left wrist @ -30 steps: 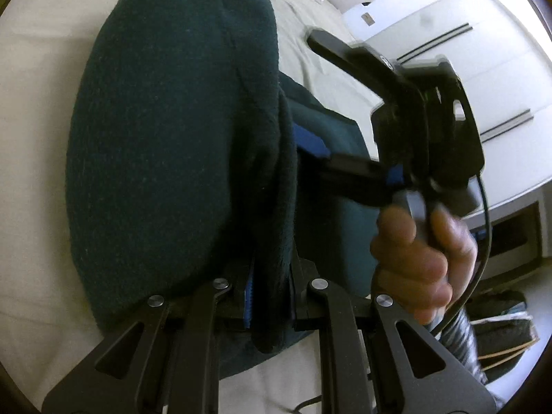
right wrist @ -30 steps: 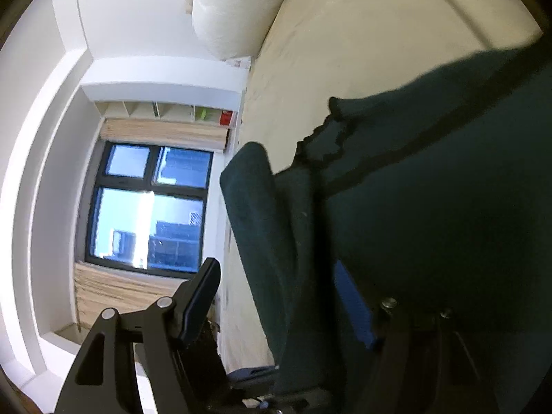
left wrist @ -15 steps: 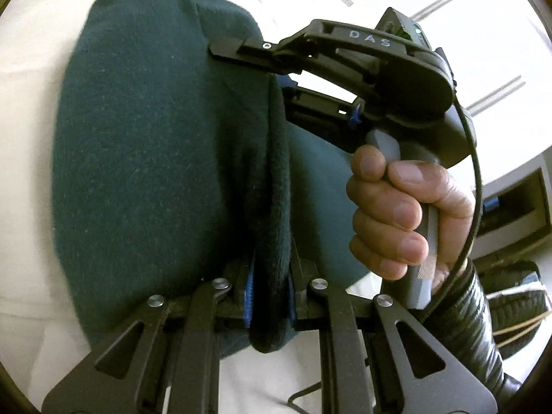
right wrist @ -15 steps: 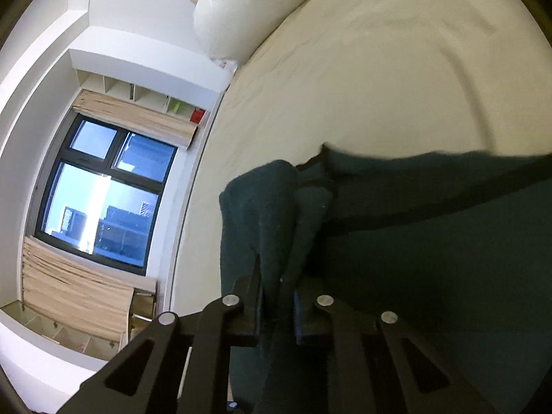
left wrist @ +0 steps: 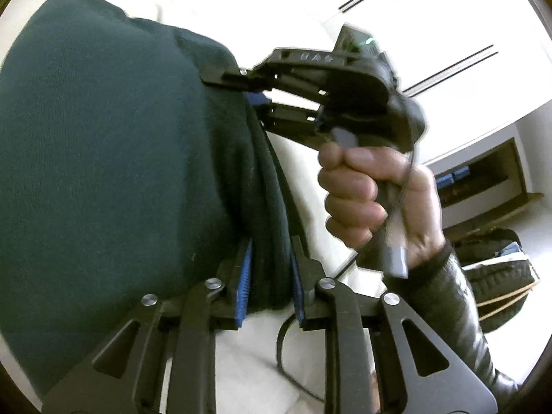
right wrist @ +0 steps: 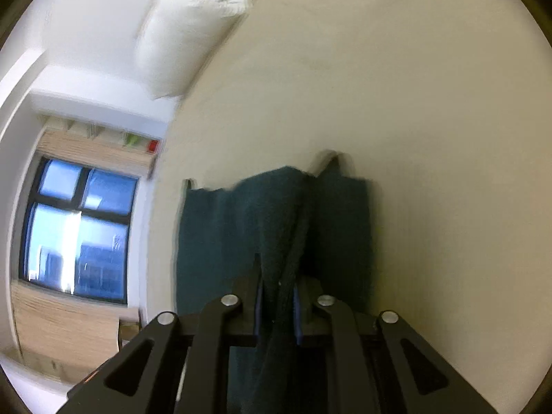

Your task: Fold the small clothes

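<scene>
Dark green garment [left wrist: 114,158]: knitted cloth, matt, fuzzy, rough nap seen in both views. Left gripper [left wrist: 269,289]: matt black plastic, shiny metal rivets, blue ribbed pads [left wrist: 244,286] pressed on cloth. Right gripper [right wrist: 277,305]: same matt black plastic, metal rivets. Bed [right wrist: 414,110]: smooth matt cream sheet. Sleeve [left wrist: 445,314]: glossy black, leather-like. Pillow [right wrist: 179,31]: white cloth, blurred.
</scene>
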{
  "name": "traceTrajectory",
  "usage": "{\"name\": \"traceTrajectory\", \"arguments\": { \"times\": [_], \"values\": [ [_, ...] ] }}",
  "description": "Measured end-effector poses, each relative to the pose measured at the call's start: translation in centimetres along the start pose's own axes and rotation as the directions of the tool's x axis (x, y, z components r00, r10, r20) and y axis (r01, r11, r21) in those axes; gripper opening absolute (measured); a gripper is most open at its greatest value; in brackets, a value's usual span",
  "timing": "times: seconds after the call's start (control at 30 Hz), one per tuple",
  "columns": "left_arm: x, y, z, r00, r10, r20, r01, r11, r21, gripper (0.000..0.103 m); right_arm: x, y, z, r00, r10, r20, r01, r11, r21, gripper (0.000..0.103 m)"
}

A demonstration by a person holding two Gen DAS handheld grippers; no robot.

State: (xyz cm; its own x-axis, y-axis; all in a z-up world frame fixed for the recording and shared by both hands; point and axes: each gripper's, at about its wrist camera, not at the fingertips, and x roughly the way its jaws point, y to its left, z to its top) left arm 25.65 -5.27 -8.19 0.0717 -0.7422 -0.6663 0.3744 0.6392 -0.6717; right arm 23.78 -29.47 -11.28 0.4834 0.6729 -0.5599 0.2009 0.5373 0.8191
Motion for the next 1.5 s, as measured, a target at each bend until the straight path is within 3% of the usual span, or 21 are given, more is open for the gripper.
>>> {"name": "traceTrajectory", "arguments": {
  "times": [0.1,0.2,0.27,0.37,0.5,0.63,0.87,1.13,1.27,1.5],
  "values": [
    [-3.6,0.7,-0.7,0.998,-0.039,0.054,0.039,0.999,0.001,0.019,-0.9,-0.3,-1.0,0.999,0.04,0.033,-0.041,0.998,0.038,0.026],
    [-7.7,2.8,0.2,0.986,0.007,0.166,-0.011,1.0,0.021,0.019,-1.8,0.6,-2.8,0.996,0.067,0.054,-0.068,0.998,0.014,0.052],
    [-7.8,4.0,0.8,0.979,0.045,0.199,-0.042,0.999,-0.021,0.019,-1.6,1.7,-4.5,0.998,0.061,0.031,-0.06,0.998,-0.034,0.056],
    [-7.4,5.7,1.6,0.977,0.08,0.2,-0.071,0.996,-0.055,0.019,-0.9,2.0,-4.8,0.999,0.032,0.018,-0.03,0.998,-0.062,0.055],
    [-7.6,6.5,1.0,0.977,0.106,0.186,-0.097,0.994,-0.057,0.019,-0.2,1.6,-4.6,1.0,-0.013,0.012,0.014,0.999,-0.035,0.024],
    [-7.7,4.2,0.2,0.976,0.119,0.184,-0.112,0.992,-0.05,0.019,-0.5,2.5,-4.9,0.997,-0.066,0.036,0.069,0.994,-0.086,0.015],
    [-6.6,1.3,0.2,0.971,0.141,0.193,-0.144,0.99,0.005,0.019,-2.0,3.4,-4.4,0.994,-0.086,0.062,0.093,0.988,-0.125,0.014],
    [-4.9,1.1,-0.5,0.972,0.155,0.176,-0.166,0.985,0.05,0.019,-1.7,1.8,-4.5,0.994,-0.097,0.048,0.101,0.991,-0.091,0.014],
    [-4.8,1.7,-1.0,0.975,0.153,0.163,-0.164,0.985,0.052,0.019,-1.8,0.2,-4.9,0.997,-0.039,0.066,0.042,0.998,-0.043,0.013],
    [-5.5,1.9,-1.2,0.975,0.154,0.161,-0.165,0.985,0.058,0.019,-4.2,1.5,-6.8,0.993,-0.085,0.087,0.088,0.996,-0.03,0.023]
  ]
}}
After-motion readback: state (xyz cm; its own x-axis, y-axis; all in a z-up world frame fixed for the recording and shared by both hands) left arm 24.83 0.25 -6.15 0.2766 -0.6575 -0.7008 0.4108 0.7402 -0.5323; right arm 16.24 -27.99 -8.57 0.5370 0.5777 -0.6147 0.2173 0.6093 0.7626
